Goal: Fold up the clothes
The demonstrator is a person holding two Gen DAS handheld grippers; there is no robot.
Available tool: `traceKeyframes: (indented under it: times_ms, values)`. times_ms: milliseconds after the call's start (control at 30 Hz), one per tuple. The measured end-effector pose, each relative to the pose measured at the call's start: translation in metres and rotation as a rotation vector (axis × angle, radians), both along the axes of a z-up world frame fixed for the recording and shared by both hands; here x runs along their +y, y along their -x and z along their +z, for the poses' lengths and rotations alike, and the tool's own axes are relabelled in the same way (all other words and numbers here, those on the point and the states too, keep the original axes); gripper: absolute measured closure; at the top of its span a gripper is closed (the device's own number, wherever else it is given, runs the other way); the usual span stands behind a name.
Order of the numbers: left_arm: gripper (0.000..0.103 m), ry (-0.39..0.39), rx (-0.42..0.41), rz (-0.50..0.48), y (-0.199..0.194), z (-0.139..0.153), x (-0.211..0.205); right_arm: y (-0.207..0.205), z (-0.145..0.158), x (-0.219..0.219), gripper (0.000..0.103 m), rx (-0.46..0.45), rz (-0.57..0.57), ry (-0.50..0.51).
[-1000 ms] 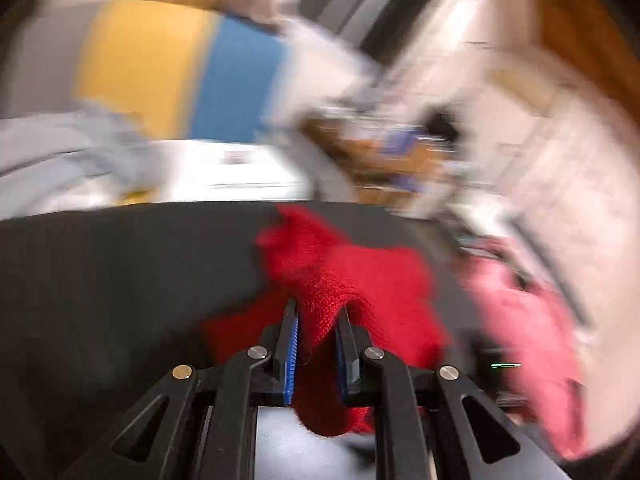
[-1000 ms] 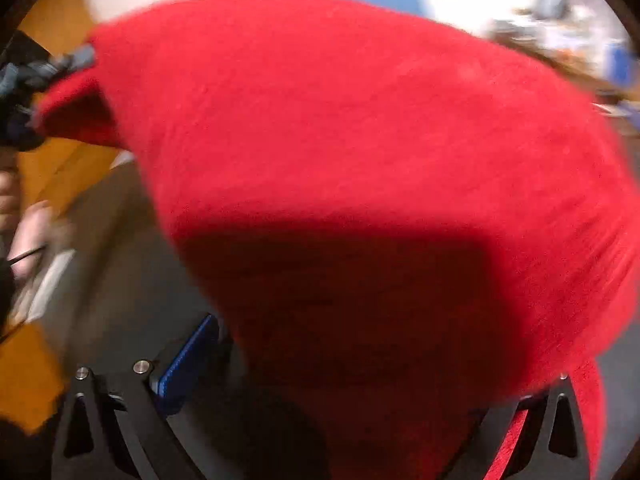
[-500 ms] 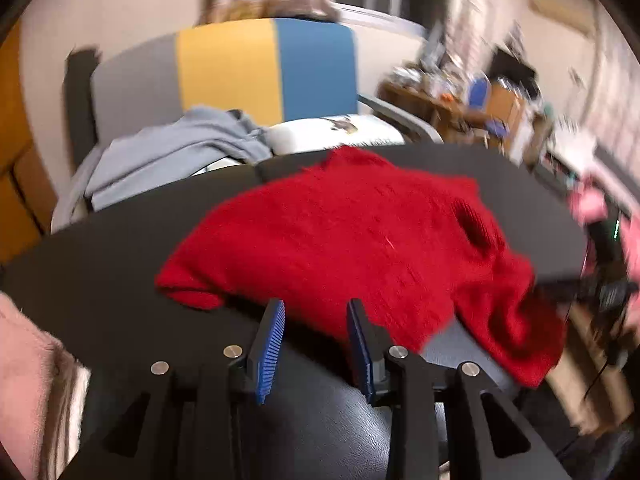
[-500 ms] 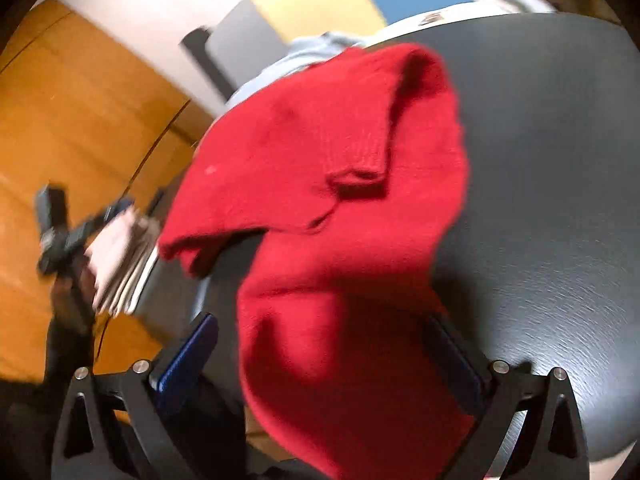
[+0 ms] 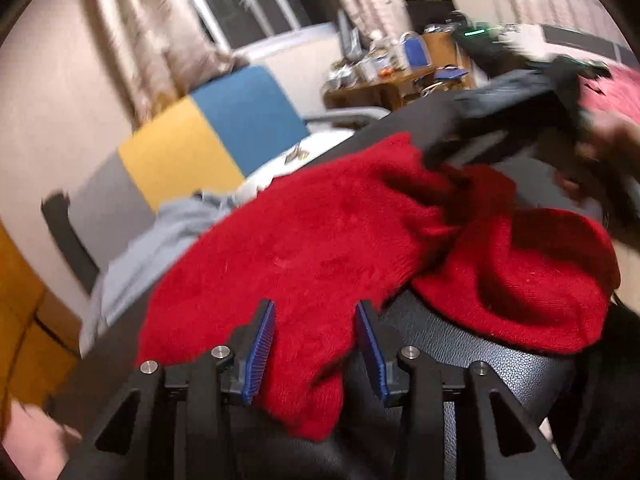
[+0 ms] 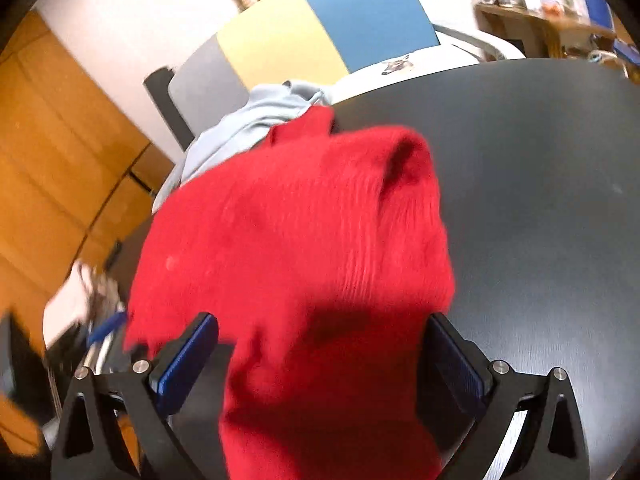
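A red knit sweater (image 5: pixel 320 240) lies bunched on the round black table (image 5: pixel 460 352). My left gripper (image 5: pixel 316 346) is over its near edge. Its jaws are opening, and a fold of the sweater lies loosely between the blue pads (image 5: pixel 262 354). In the right wrist view the sweater (image 6: pixel 300 232) drapes down between the wide jaws of my right gripper (image 6: pixel 320 362), and neither pad presses on it. The left wrist view shows the right gripper (image 5: pixel 520 132) as a dark blur at the sweater's far right side, with a hand (image 5: pixel 608 132) behind it.
A chair (image 5: pixel 224 136) with a grey, yellow and blue back stands behind the table, with a pale grey garment (image 5: pixel 160 240) heaped on it. A pink garment (image 5: pixel 616 92) shows at the far right. Bare table (image 6: pixel 540 200) lies right of the sweater. Wooden panels (image 6: pixel 60 160) line the left.
My left gripper let go of the sweater, widened its jaws and came in over the near edge while rolling. The sweater dropped from in front of the right camera onto the table.
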State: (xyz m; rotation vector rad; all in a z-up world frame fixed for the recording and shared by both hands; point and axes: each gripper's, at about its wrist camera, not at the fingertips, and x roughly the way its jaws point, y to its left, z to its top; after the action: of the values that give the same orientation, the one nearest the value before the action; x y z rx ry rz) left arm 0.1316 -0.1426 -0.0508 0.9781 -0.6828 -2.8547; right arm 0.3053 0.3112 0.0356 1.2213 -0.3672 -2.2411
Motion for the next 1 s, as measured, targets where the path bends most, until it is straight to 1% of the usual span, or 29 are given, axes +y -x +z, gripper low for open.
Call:
traceKeyframes:
  times_ms: [33, 100, 133, 167, 233, 267, 300, 333, 367, 400, 433, 467, 500, 533, 567, 633, 667, 700, 767, 833, 867, 933, 967, 1000]
  values:
    - [0.050, 0.066, 0.001, -0.011, 0.003, -0.007, 0.004, 0.016, -0.007, -0.004, 0.000, -0.018, 0.007, 0.017]
    - [0.049, 0.199, 0.004, -0.033, 0.009, -0.020, 0.013, 0.036, -0.020, -0.011, 0.000, -0.048, 0.003, 0.032]
    - [0.049, 0.262, -0.002, -0.045, 0.012, -0.028, 0.017, 0.053, -0.025, -0.019, 0.000, -0.069, 0.002, 0.045]
    - [0.049, 0.310, -0.029, -0.061, 0.015, -0.041, 0.017, 0.081, -0.034, -0.031, 0.000, -0.095, -0.010, 0.068]
    - [0.050, 0.398, -0.075, -0.094, 0.022, -0.064, 0.019, 0.119, -0.051, -0.050, 0.008, -0.133, -0.002, 0.134]
    - [0.054, 0.413, -0.056, -0.109, 0.022, -0.069, 0.019, 0.127, -0.050, -0.060, 0.020, -0.145, 0.024, 0.152]
    - [0.053, 0.421, -0.043, -0.121, 0.021, -0.073, 0.018, 0.135, -0.053, -0.067, 0.029, -0.161, 0.041, 0.162]
    - [0.053, 0.406, -0.050, -0.121, 0.022, -0.071, 0.016, 0.115, -0.052, -0.057, 0.031, -0.170, 0.064, 0.185]
    - [0.058, 0.381, -0.057, -0.115, 0.024, -0.069, 0.013, 0.096, -0.051, -0.047, 0.031, -0.179, 0.086, 0.209]
    - [0.066, 0.321, -0.067, -0.088, 0.025, -0.063, 0.007, 0.079, -0.051, -0.038, 0.029, -0.189, 0.110, 0.234]
    - [0.078, 0.261, -0.077, -0.061, 0.027, -0.058, 0.000, 0.079, -0.056, -0.038, 0.026, -0.202, 0.136, 0.267]
    - [0.080, 0.200, -0.086, -0.034, 0.029, -0.053, -0.007, 0.078, -0.061, -0.037, 0.018, -0.213, 0.160, 0.299]
    - [0.081, 0.123, -0.094, -0.004, 0.030, -0.046, -0.015, 0.069, -0.059, -0.034, 0.014, -0.207, 0.165, 0.319]
    - [0.083, -0.010, -0.093, 0.029, 0.029, -0.034, -0.027, 0.057, -0.057, -0.031, 0.014, -0.206, 0.172, 0.312]
    - [0.084, -0.121, -0.088, 0.052, 0.027, -0.024, -0.038, 0.063, -0.058, -0.041, 0.014, -0.203, 0.177, 0.295]
    - [0.084, -0.270, -0.071, 0.096, 0.024, -0.009, -0.055, 0.030, -0.050, -0.030, 0.014, -0.188, 0.190, 0.268]
    - [0.085, -0.338, -0.063, 0.114, 0.022, -0.003, -0.063, 0.012, -0.045, -0.025, 0.018, -0.168, 0.186, 0.264]
    - [0.086, -0.381, -0.058, 0.123, 0.020, 0.002, -0.068, -0.005, -0.042, -0.016, 0.043, -0.171, 0.169, 0.268]
    - [0.087, -0.444, -0.051, 0.133, 0.017, 0.011, -0.075, -0.039, -0.035, 0.002, 0.081, -0.178, 0.134, 0.276]
    - [0.088, -0.479, -0.023, 0.133, 0.008, 0.022, -0.080, -0.077, -0.028, 0.019, 0.081, -0.167, 0.119, 0.296]
    - [0.091, -0.496, -0.010, 0.132, 0.004, 0.028, -0.082, -0.098, -0.023, 0.027, 0.081, -0.156, 0.119, 0.316]
    - [0.094, -0.522, 0.015, 0.119, -0.006, 0.043, -0.086, -0.141, -0.007, 0.047, 0.085, -0.133, 0.124, 0.416]
    - [0.097, -0.533, 0.024, 0.106, -0.010, 0.051, -0.090, -0.123, -0.005, 0.029, 0.085, -0.107, 0.131, 0.449]
    - [0.097, -0.550, 0.028, 0.095, -0.013, 0.057, -0.092, -0.111, -0.002, 0.015, 0.086, -0.081, 0.137, 0.479]
